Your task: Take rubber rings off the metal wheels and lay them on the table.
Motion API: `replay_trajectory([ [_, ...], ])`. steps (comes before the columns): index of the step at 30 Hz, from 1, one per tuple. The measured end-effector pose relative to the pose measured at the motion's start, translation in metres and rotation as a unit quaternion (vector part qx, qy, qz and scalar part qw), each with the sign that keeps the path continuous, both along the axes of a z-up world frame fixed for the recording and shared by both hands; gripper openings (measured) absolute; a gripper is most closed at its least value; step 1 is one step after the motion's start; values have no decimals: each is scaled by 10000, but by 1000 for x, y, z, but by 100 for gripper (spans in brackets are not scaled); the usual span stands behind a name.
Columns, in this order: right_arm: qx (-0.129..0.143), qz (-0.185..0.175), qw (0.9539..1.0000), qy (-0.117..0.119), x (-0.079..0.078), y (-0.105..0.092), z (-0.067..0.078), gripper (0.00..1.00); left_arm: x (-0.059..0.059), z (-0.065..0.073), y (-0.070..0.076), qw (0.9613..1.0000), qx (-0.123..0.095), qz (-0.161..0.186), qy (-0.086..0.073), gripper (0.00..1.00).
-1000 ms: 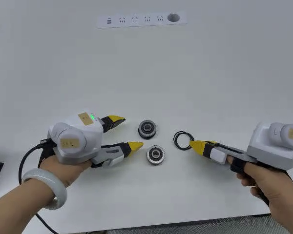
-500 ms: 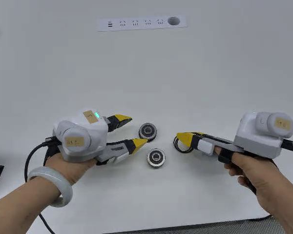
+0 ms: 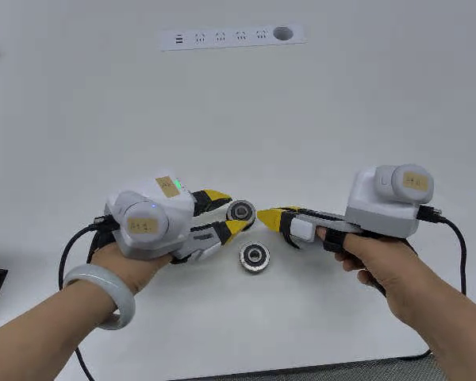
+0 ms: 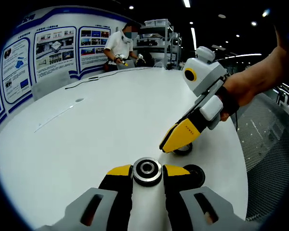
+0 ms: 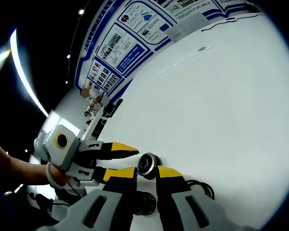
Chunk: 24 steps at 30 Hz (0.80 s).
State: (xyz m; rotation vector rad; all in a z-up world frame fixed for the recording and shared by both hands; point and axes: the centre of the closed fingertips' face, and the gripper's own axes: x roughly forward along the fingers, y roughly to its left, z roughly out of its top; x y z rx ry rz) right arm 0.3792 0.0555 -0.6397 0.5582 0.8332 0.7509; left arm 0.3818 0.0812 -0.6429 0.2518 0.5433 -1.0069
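Done so far: loose rubber rings (image 4: pixel 186 151) lie on the desk (image 3: pixel 341 119), just beside my right tongs (image 3: pixel 268 219) and partly under them.
Left to do: I judge both wheels may need stripping. Each shows a dark outer band, but I cannot tell whether that is rubber or metal.
Step in hand: the far wheel (image 3: pixel 240 210) lies flat on the desk between the tips of my left tongs (image 3: pixel 228 212).
Left tongs: narrow around the far wheel. In the left gripper view both yellow tips look to touch its rim.
Right tongs: a narrow gap, holding nothing, tips pointing at the far wheel from the opposite side and just short of it.
Near wheel (image 3: pixel 255 255): flat on the desk, untouched, near the nearer jaw of the left tongs.
Count, wheels: two.
Count, rings off: what looks like two overlapping loops in the right gripper view. They are partly hidden, so I am not sure.
Count, tongs: two.
Also here: one power strip (image 3: pixel 230 35), well apart at the far side of the desk.
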Motion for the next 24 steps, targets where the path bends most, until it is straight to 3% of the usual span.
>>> replay_trajectory([
  [15,15,37,10000,50,3,7,-4,17,2,-9,-5,9996,242,-117,37,18],
  [24,-15,104,9998,147,13,10,-16,18,4,-9,-6,9997,232,-112,1,14],
])
